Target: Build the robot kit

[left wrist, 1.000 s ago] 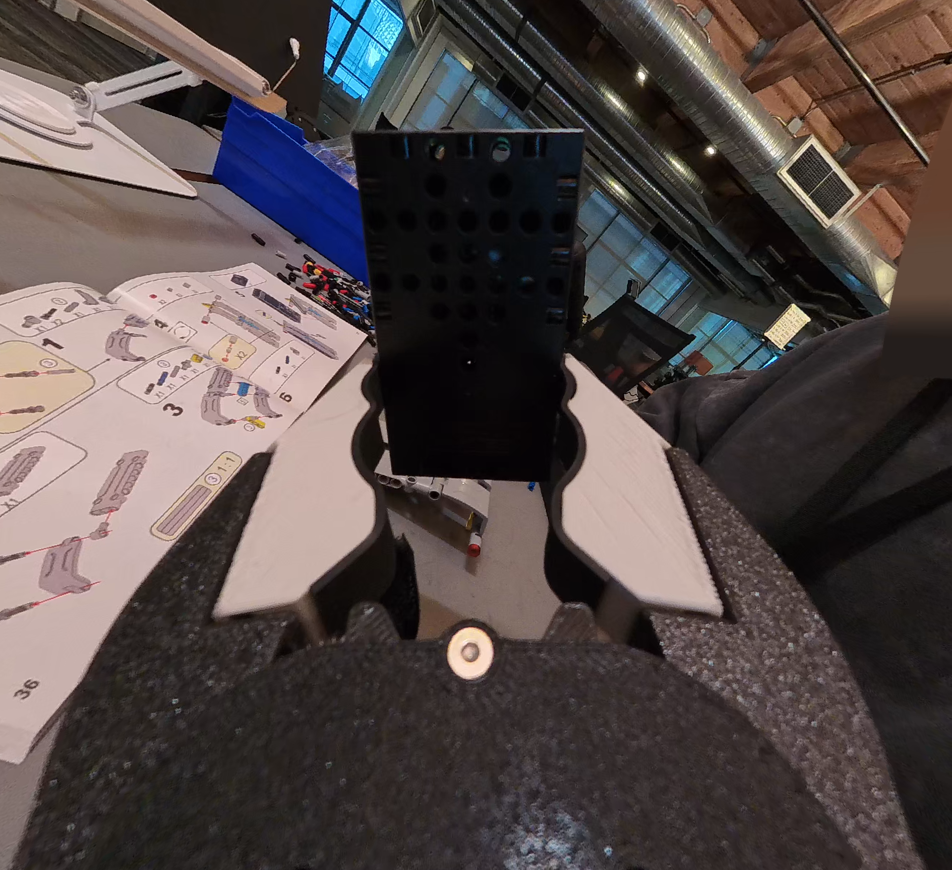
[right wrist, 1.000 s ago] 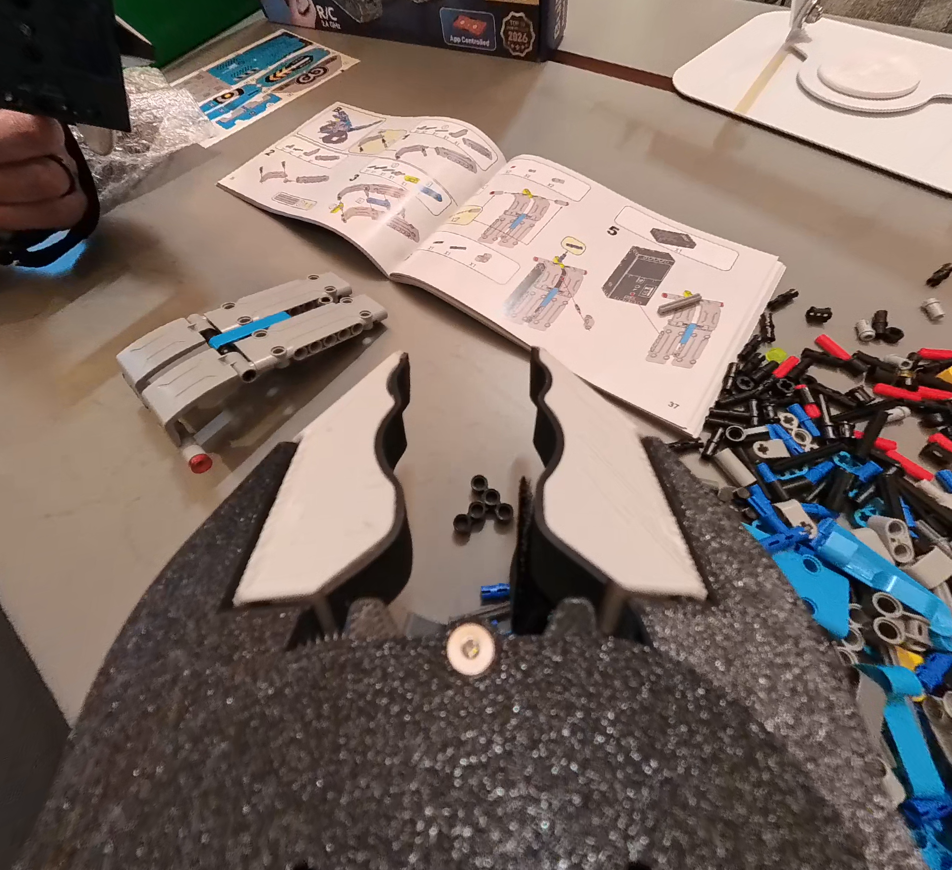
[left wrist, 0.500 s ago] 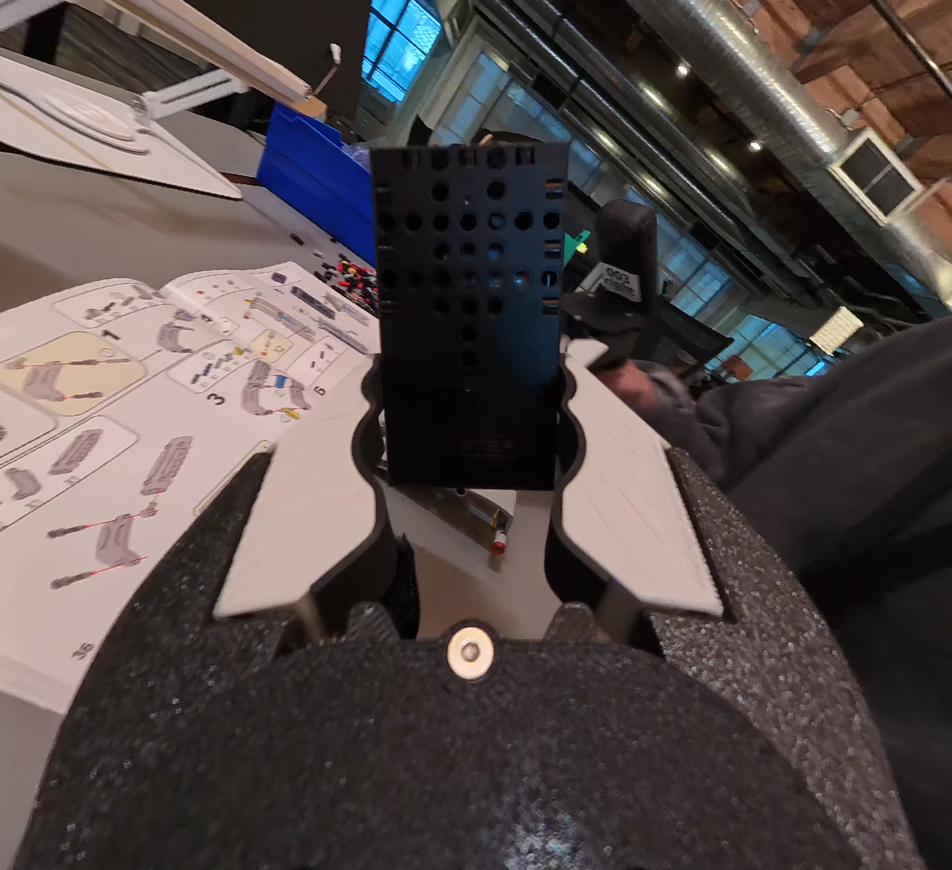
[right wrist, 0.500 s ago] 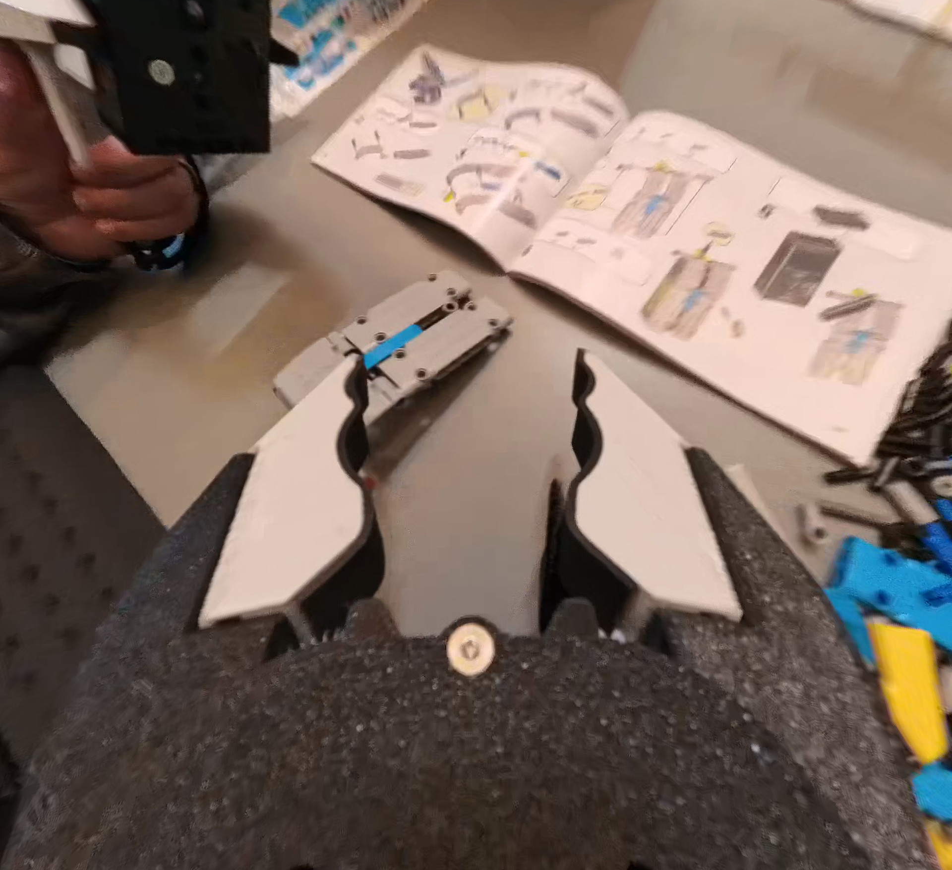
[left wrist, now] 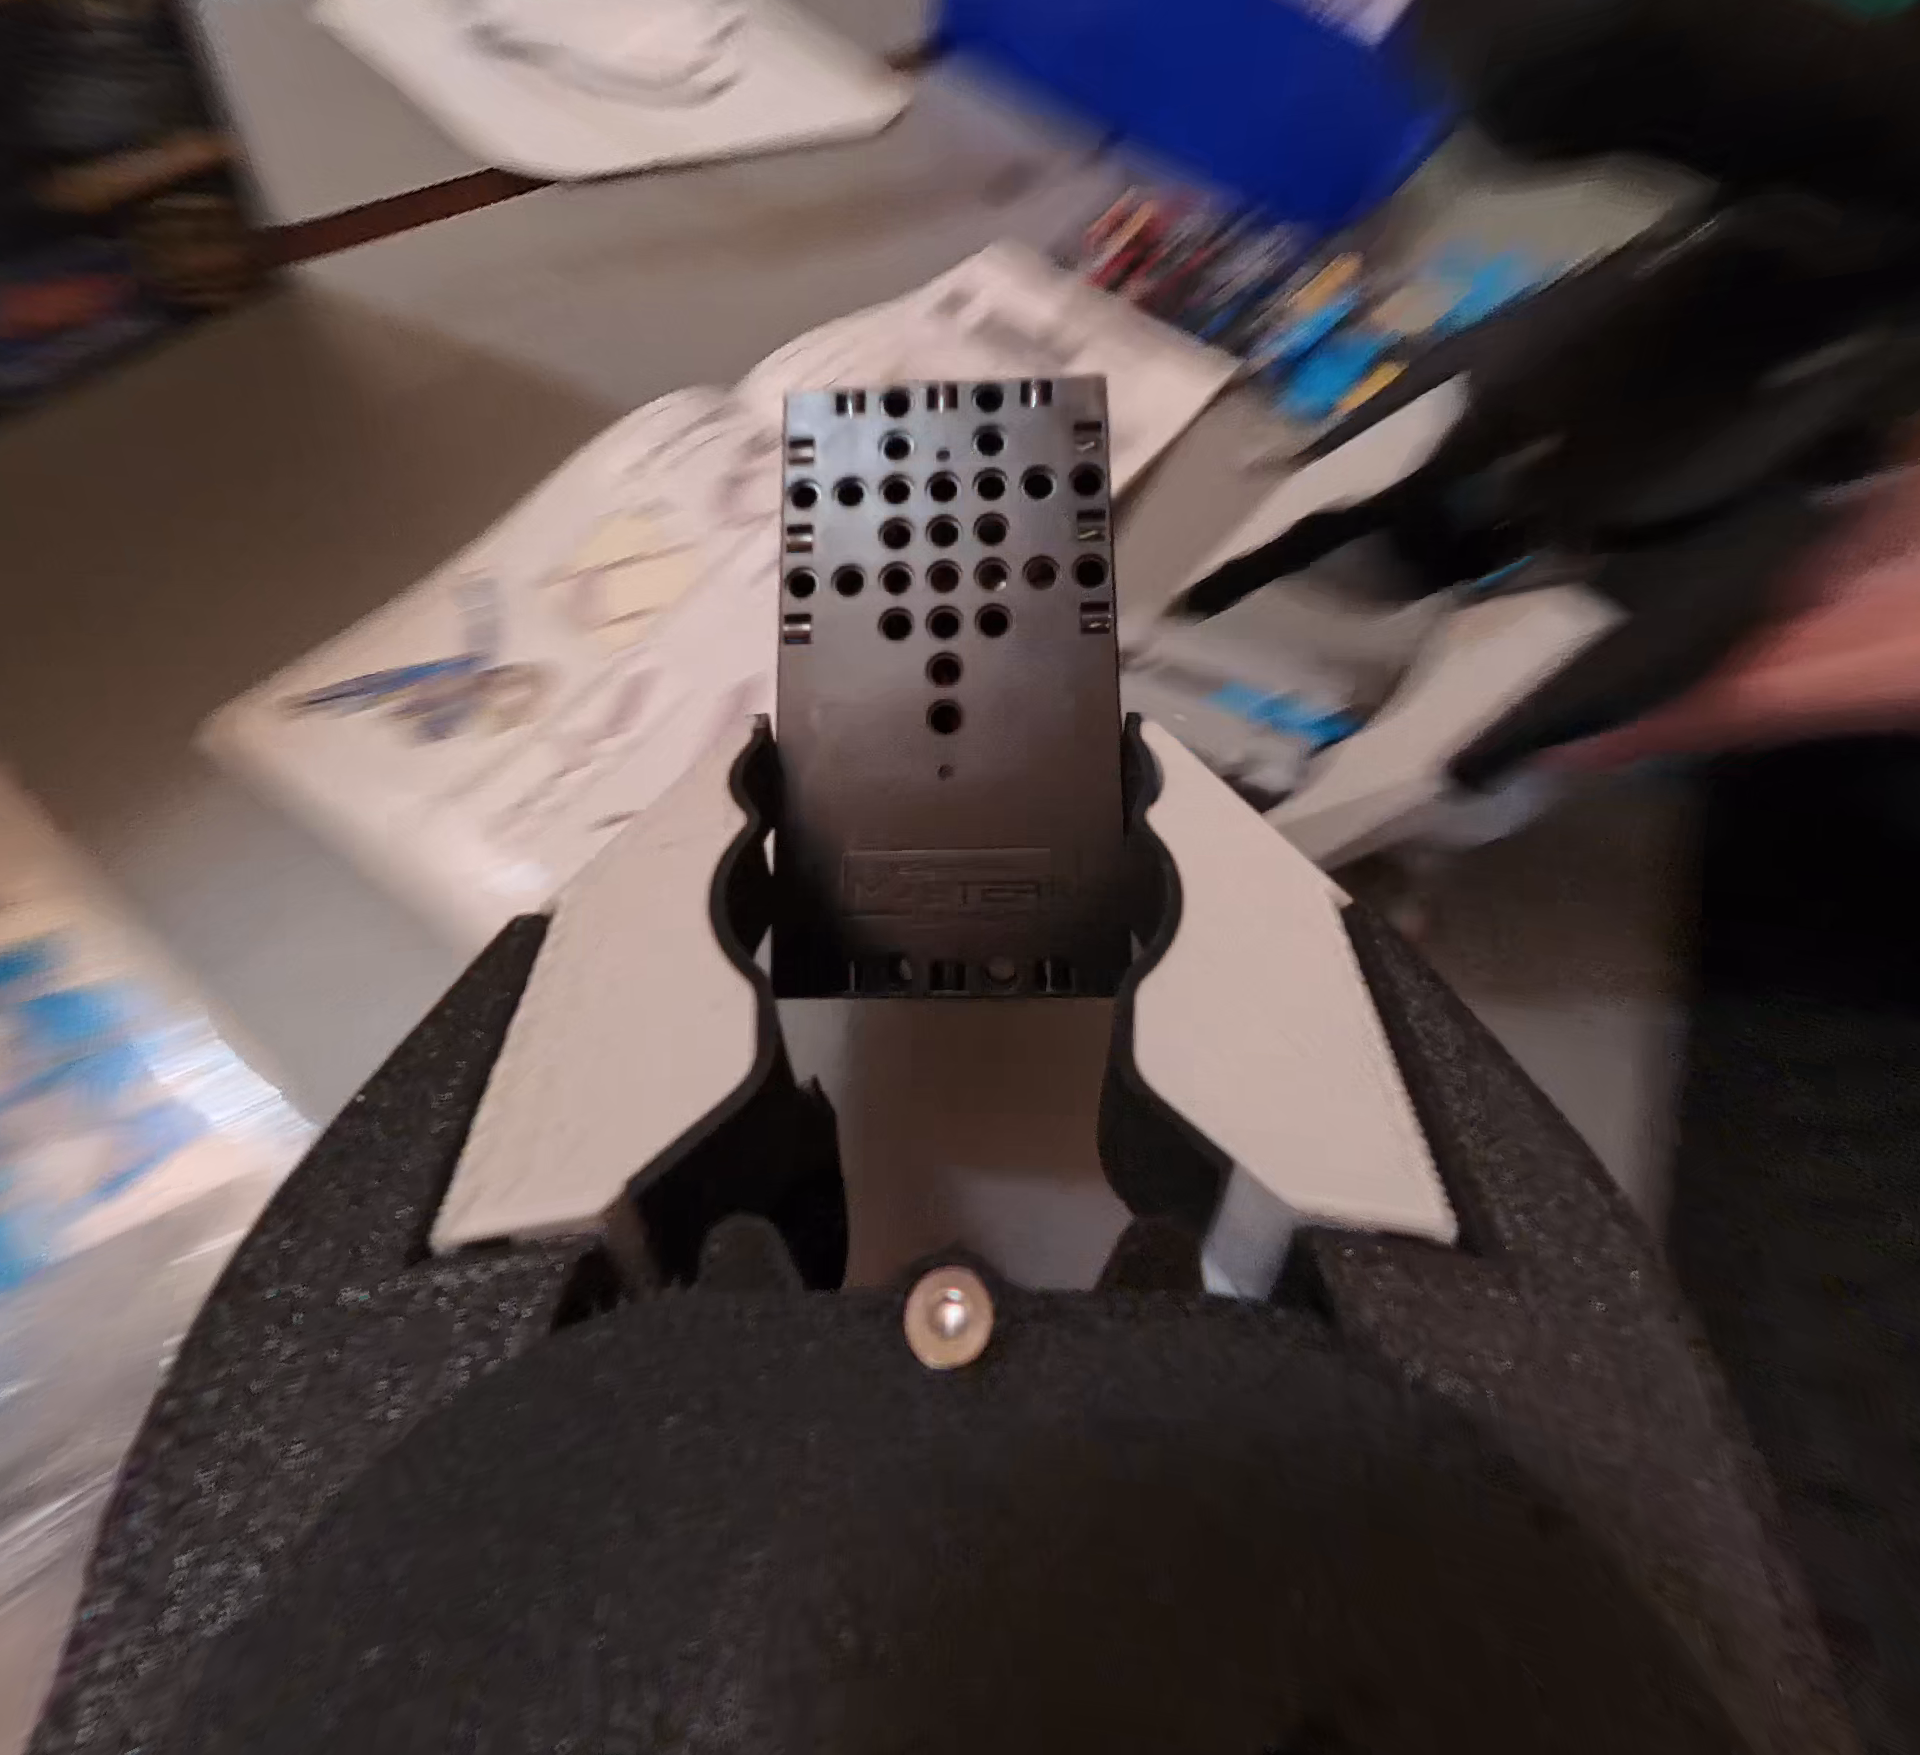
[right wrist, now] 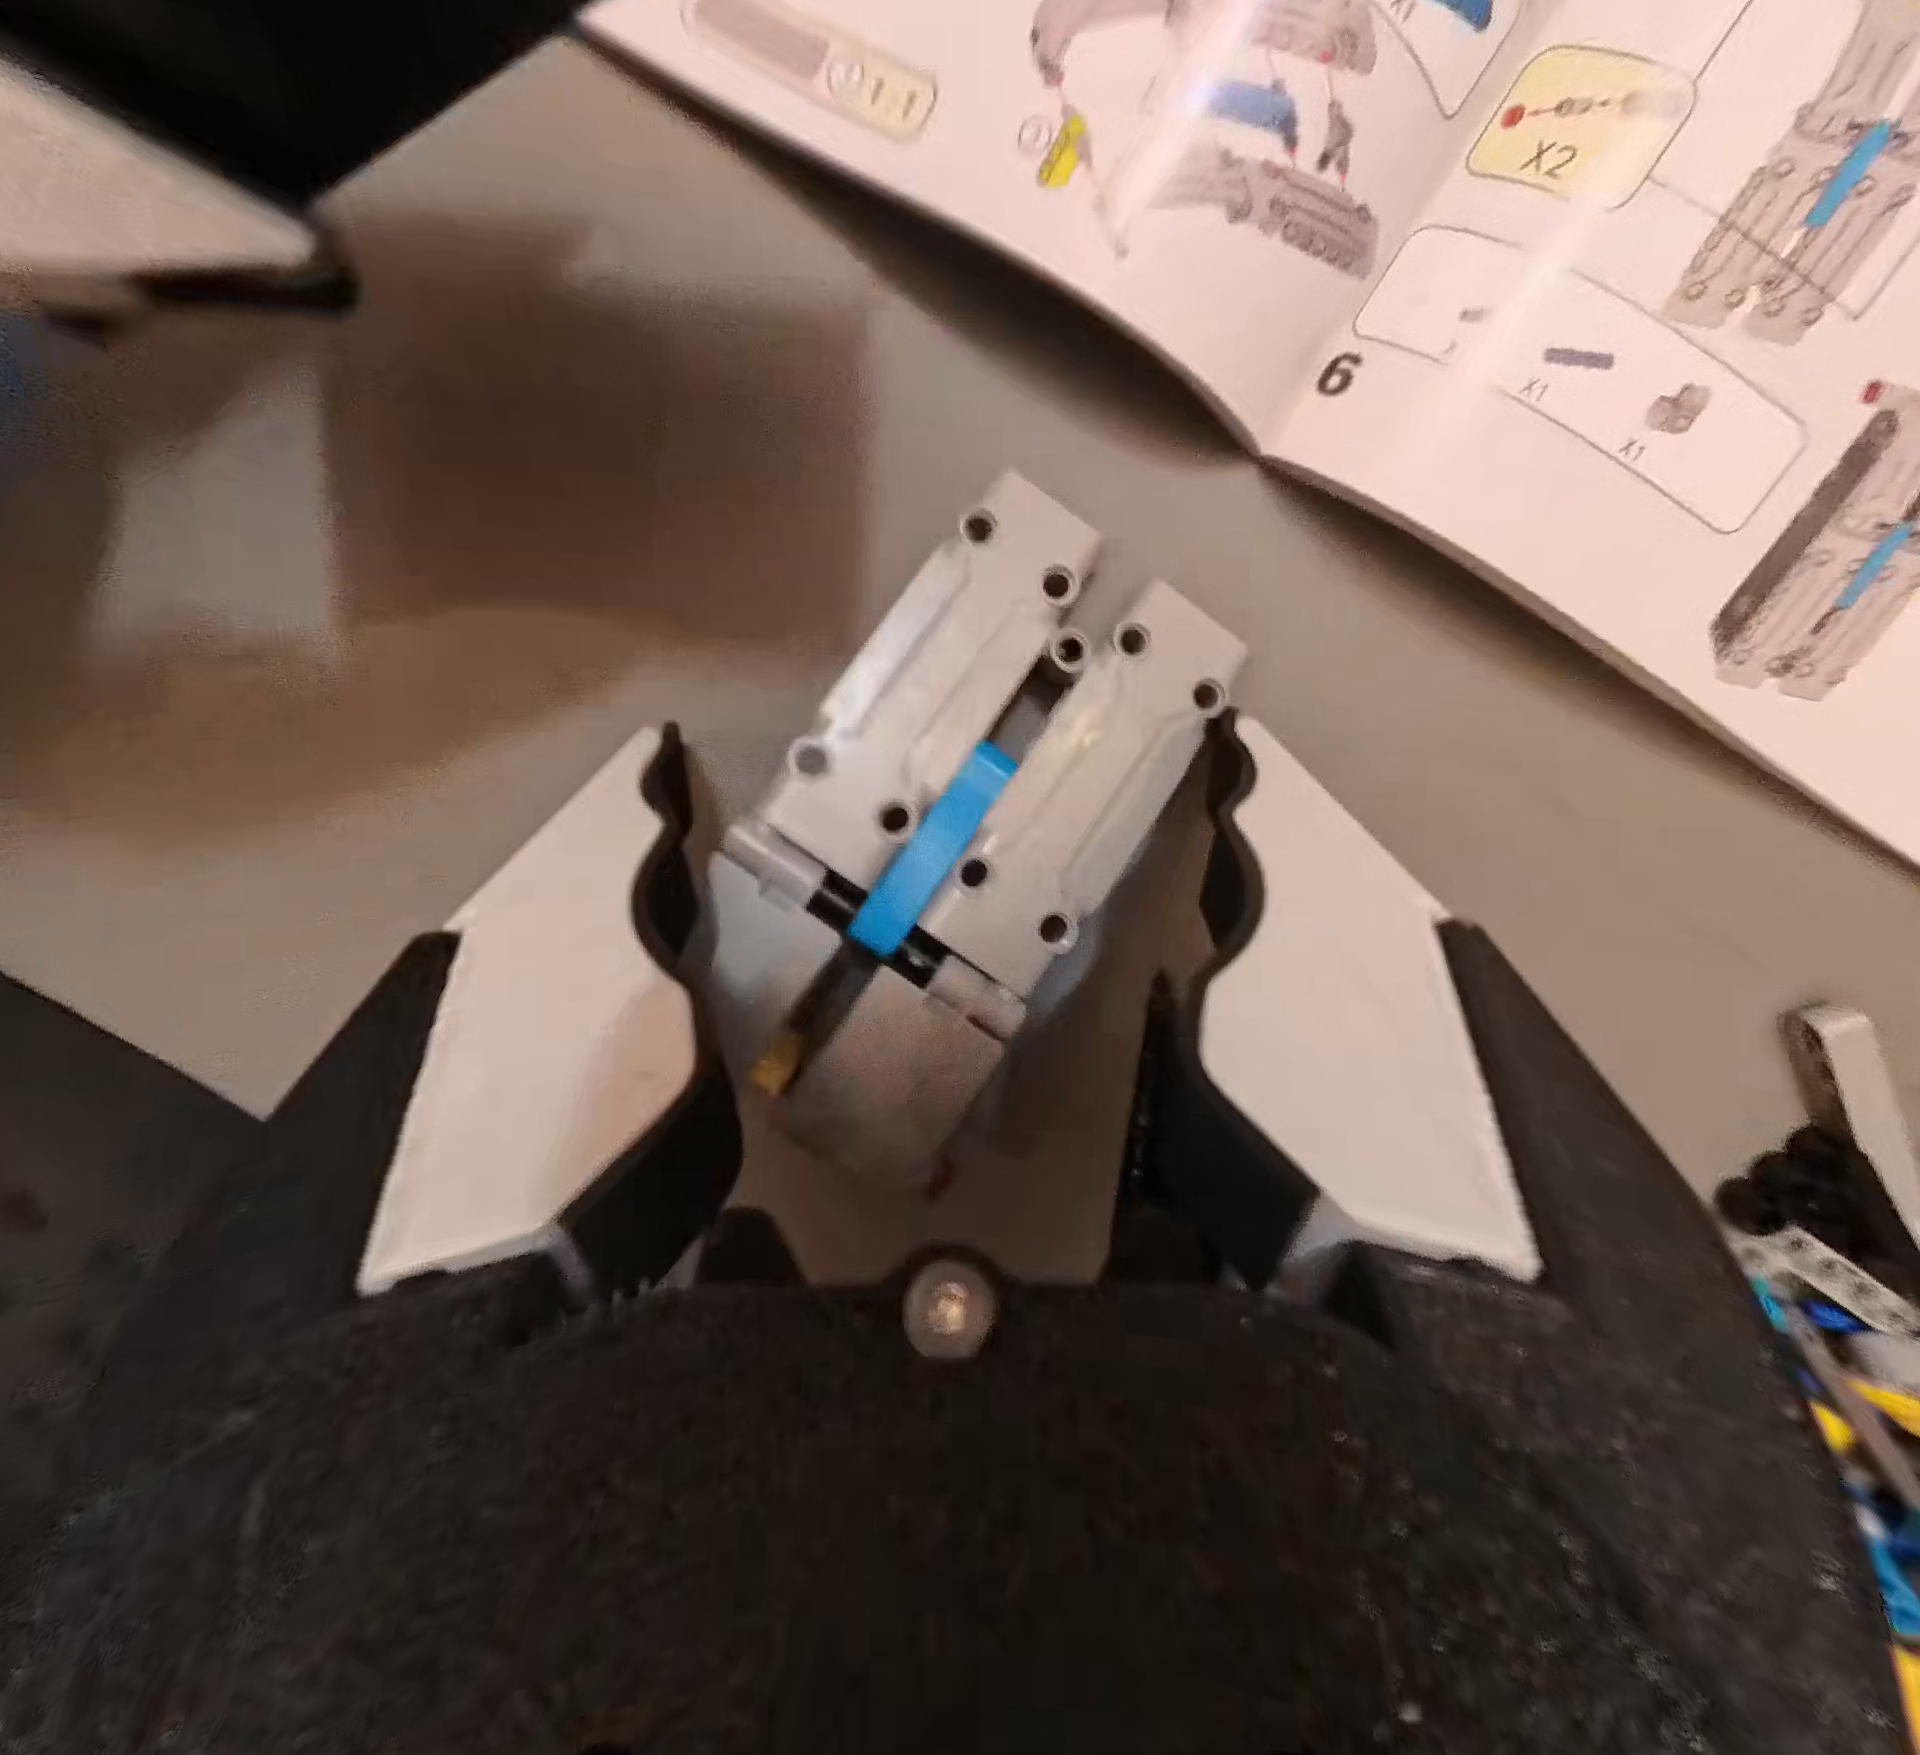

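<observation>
Left gripper [left wrist: 945, 832] clamped on black perforated block [left wrist: 943, 697] at frame centre; right gripper [right wrist: 951, 832] spread open astride grey-and-blue brick assembly [right wrist: 966, 832] on table [right wrist: 623, 479], needing square, centred closure.

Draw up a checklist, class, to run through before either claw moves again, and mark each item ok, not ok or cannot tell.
1. Left claw clamped on the black perforated block: ok.
2. Block upright between its fingers: ok.
3. Right claw open: ok.
4. Grey and blue assembly between its fingers: ok.
5. Right fingertip touching the assembly: cannot tell.
6. Open instruction booklet clear of the right claw: ok.
</observation>
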Demonstrator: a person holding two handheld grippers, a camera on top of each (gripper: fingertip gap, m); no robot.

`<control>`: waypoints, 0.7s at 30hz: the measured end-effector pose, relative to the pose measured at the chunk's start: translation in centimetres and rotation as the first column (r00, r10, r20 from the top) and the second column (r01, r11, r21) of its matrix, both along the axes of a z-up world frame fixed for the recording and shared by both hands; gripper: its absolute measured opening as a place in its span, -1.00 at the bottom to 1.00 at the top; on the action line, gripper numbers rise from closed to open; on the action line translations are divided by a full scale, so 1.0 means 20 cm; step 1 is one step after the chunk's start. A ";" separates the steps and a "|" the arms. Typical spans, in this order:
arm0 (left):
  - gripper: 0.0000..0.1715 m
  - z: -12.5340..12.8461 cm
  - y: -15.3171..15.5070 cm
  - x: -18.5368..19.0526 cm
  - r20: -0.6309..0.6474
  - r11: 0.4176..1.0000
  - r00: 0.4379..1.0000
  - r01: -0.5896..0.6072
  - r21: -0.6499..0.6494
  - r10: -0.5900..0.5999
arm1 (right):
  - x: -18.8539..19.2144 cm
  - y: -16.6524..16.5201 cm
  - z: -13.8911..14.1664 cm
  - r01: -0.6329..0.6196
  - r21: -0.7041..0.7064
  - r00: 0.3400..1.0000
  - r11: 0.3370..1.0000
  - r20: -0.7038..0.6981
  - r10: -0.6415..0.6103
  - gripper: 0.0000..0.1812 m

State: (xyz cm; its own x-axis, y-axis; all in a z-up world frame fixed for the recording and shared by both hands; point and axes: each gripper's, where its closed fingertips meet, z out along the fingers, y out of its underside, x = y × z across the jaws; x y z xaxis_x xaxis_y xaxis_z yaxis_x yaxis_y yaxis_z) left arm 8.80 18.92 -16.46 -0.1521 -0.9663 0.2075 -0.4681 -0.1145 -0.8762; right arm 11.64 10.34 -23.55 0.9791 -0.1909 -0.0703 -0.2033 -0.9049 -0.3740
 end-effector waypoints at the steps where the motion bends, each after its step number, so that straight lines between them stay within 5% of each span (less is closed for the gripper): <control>1: -0.24 -0.03 0.02 -0.01 -0.034 0.997 0.999 -0.016 0.080 0.019 | -0.01 -0.02 0.00 -0.018 -0.021 1.000 1.000 0.017 0.019 0.03; 12: -0.25 -0.22 -0.05 -0.07 -0.243 0.984 0.969 0.085 0.158 -0.045 | 0.03 -0.28 0.06 -0.039 -0.011 0.996 0.999 -0.075 0.038 -0.21; 17: -0.24 -0.28 -0.17 -0.10 -0.307 0.962 0.942 0.200 0.187 -0.136 | 0.09 -0.40 0.19 0.041 0.150 0.966 0.988 -0.258 -0.001 -0.22; 21: -0.24 -0.32 -0.22 -0.11 -0.321 0.903 0.933 0.273 0.331 -0.164 | 0.12 -0.44 0.35 0.131 0.344 0.884 0.930 -0.466 0.048 -0.22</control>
State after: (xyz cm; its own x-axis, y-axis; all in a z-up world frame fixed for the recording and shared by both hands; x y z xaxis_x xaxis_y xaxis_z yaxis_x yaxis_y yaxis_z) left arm 6.65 14.55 -22.93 -0.3566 -0.9302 -0.0868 -0.6745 0.3207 -0.6650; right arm 14.00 1.63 -16.49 0.8086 -0.1046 -0.5789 -0.4659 -0.7148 -0.5215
